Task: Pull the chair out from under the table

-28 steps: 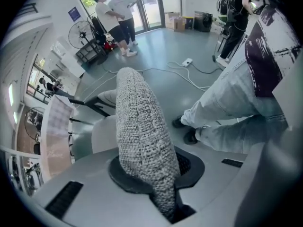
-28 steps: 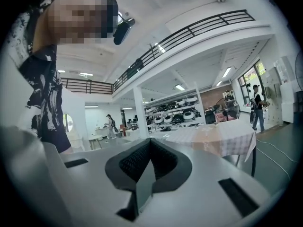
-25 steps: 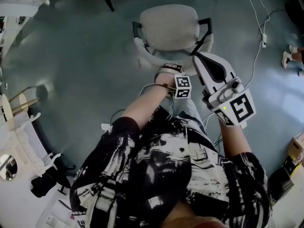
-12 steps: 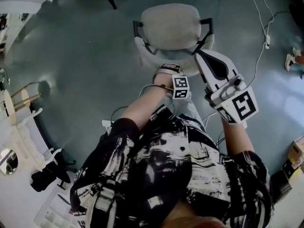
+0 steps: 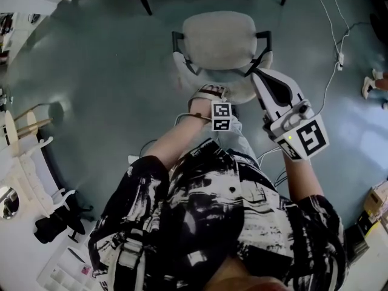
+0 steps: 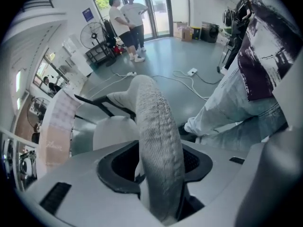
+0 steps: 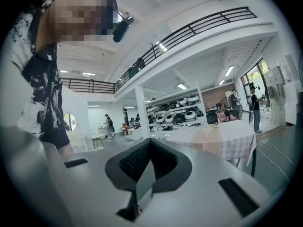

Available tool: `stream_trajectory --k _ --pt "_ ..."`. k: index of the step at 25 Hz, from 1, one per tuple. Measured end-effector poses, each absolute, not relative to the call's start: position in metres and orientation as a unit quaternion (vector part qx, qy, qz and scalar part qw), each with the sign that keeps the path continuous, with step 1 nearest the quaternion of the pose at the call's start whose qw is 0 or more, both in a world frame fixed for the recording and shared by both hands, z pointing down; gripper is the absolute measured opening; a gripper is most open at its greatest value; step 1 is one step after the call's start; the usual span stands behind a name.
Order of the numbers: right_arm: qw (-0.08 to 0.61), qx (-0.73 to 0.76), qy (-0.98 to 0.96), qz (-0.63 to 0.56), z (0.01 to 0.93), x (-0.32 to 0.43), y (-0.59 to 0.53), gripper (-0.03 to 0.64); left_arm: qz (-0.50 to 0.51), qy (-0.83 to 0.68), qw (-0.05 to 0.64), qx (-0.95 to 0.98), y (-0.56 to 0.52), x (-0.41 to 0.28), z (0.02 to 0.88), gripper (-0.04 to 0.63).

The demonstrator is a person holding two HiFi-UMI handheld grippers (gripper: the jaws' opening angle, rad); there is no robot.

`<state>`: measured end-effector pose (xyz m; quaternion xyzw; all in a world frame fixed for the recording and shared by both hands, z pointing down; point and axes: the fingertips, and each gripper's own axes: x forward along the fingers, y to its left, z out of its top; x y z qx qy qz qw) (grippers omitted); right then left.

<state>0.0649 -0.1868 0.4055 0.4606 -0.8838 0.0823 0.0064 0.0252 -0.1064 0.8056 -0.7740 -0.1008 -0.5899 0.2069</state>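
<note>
A grey fabric chair (image 5: 218, 38) with black armrests stands on the floor in front of me, clear of the table. My left gripper (image 5: 209, 96) points steeply down over the top edge of its backrest (image 6: 156, 141). Its jaws have just been opening. The backrest edge still lies between the pads (image 6: 118, 162), with a little slack on either side. My right gripper (image 5: 259, 74) hovers level beside the chair's right armrest (image 5: 262, 44). In the right gripper view it (image 7: 149, 157) is shut and holds nothing.
The table's black legs (image 5: 140, 2) and checked cloth (image 7: 222, 138) are beyond the chair. Cables and a power strip (image 5: 339, 56) trail over the floor at right. White shelving (image 5: 24, 162) stands at left. Two people (image 6: 125, 18) stand by the far glass doors.
In the head view the left gripper's marker cube has shifted slightly left and turned a little. The chair and the right gripper sit about where they were.
</note>
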Motion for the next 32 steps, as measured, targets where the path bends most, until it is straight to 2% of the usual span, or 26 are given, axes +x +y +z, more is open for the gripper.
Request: stream_trajectory --k 4,6,7,8,10,14,17,22,26,32 --pt "0.007 0.461 -0.885 0.066 0.387 0.073 -0.182 -0.003 -0.57 -0.041 0.156 -0.806 -0.125 -0.012 0.761 0.269" --pt "0.006 0.46 -0.886 0.056 0.376 0.079 -0.18 -0.002 -0.554 0.006 0.14 -0.821 -0.139 -0.032 0.726 0.272" --pt "0.005 0.459 -0.887 0.051 0.371 0.081 -0.18 -0.002 -0.541 0.038 0.133 -0.83 -0.15 -0.039 0.704 0.21" --pt "0.004 0.458 -0.888 0.046 0.365 0.084 -0.18 -0.002 -0.523 0.076 0.122 -0.84 -0.164 -0.043 0.678 0.187" --pt "0.003 0.455 -0.89 0.037 0.354 0.089 -0.179 -0.002 -0.465 0.156 0.086 -0.867 -0.193 -0.046 0.615 0.183" --pt "-0.006 0.445 -0.895 0.013 0.327 0.09 -0.174 -0.003 -0.283 0.273 0.032 -0.919 -0.239 -0.035 0.465 0.16" --pt "-0.013 0.434 -0.901 -0.011 0.3 0.081 -0.169 -0.002 -0.179 0.297 0.056 -0.936 -0.249 -0.026 0.362 0.158" --pt "-0.03 0.42 -0.905 -0.062 0.25 0.066 -0.172 -0.002 -0.088 0.307 0.121 -0.94 -0.244 -0.018 0.251 0.126" --pt "-0.038 0.416 -0.904 -0.085 0.226 0.051 -0.163 -0.002 -0.062 0.308 0.132 -0.94 -0.229 -0.023 0.22 0.015" --pt "-0.043 0.417 -0.902 -0.1 0.21 0.046 -0.161 -0.002 -0.043 0.287 0.097 -0.952 -0.222 -0.026 0.213 0.0"
